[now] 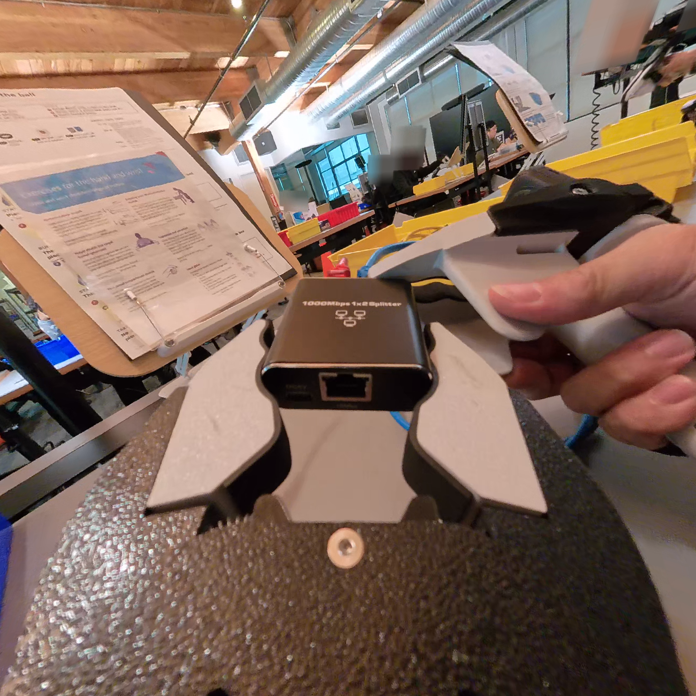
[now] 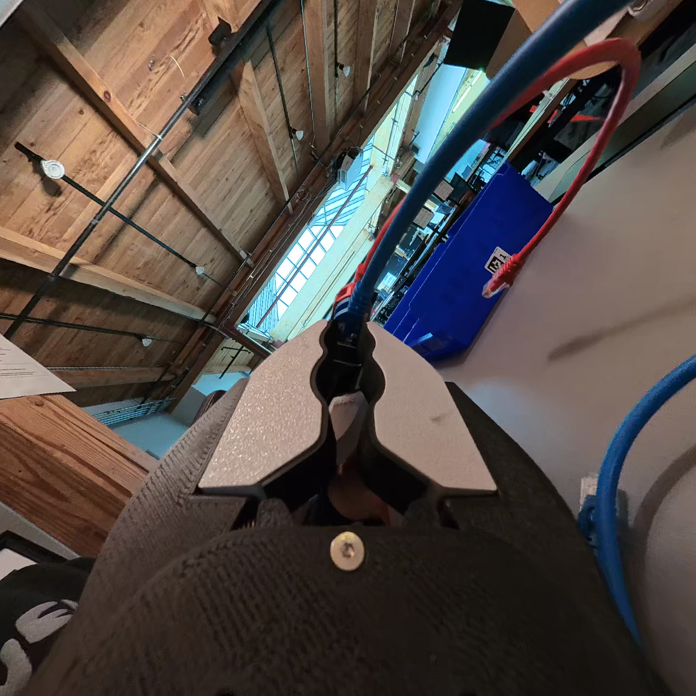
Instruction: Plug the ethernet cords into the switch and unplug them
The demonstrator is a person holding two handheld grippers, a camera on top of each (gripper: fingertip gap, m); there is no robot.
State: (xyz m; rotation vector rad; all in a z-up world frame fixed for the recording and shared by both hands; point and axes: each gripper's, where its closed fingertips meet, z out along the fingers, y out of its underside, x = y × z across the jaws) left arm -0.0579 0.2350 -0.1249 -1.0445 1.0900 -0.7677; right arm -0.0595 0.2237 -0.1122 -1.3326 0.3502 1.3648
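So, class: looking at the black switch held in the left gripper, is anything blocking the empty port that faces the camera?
Nothing visible does. The switch sits clamped in the left gripper, and its near port is open and unobstructed. The right gripper works at the far side, closed on the blue cord.

**Black switch, blue and red cords**

The switch [image 1: 346,339] is glossy black with white markings. The left claw [image 1: 346,376] has grey fingers on a speckled black body. One ethernet cord [image 2: 444,180] is blue, another [image 2: 610,124] red. Yellow bins [image 1: 640,158] sit behind; a blue bin [image 2: 470,263] stands on the pale worktop [image 2: 602,339].
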